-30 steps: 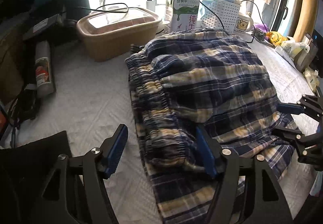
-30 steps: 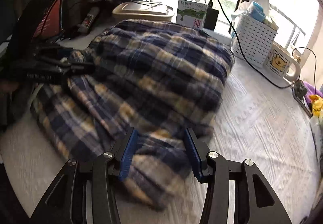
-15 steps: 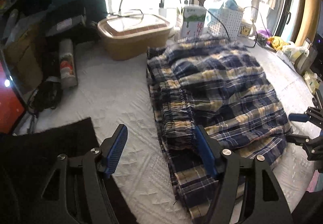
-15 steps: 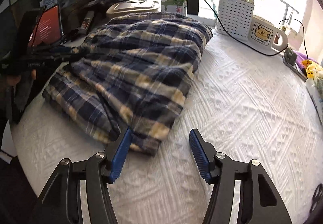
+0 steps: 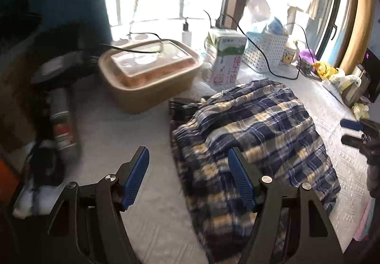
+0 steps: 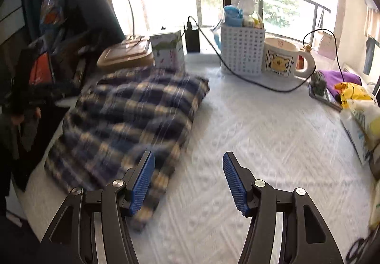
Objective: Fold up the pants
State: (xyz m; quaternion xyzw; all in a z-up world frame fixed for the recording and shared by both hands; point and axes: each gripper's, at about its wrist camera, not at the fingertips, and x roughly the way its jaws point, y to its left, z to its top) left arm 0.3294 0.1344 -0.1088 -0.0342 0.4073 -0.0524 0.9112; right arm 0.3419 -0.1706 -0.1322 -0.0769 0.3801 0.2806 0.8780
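Observation:
The blue and yellow plaid pants [image 5: 256, 135] lie folded in a loose bundle on the white textured cover [image 5: 152, 228]. My left gripper [image 5: 188, 178] hovers open above the cover just left of the bundle; its right finger [image 5: 241, 180] overlaps the cloth's edge in the picture, and nothing is between the pads. In the right wrist view the pants [image 6: 133, 116] sit to the left. My right gripper [image 6: 187, 183] is open over bare cover beside their near corner, holding nothing. It also shows at the far right of the left wrist view, right gripper [image 5: 353, 131].
Along the window stand a tan lidded container [image 5: 149, 74], a milk carton [image 5: 225, 59], a white basket [image 6: 242, 50] and a bear mug [image 6: 282, 57], with a black cable [image 6: 261, 84] trailing over the cover. A spray can [image 5: 63, 126] lies left. Bags and clutter [image 6: 356, 102] line the right edge.
My right gripper has let go of the pants' fold, widened and drawn back over bare cover. My left gripper has pulled back and up from the waistband. The pants stay folded.

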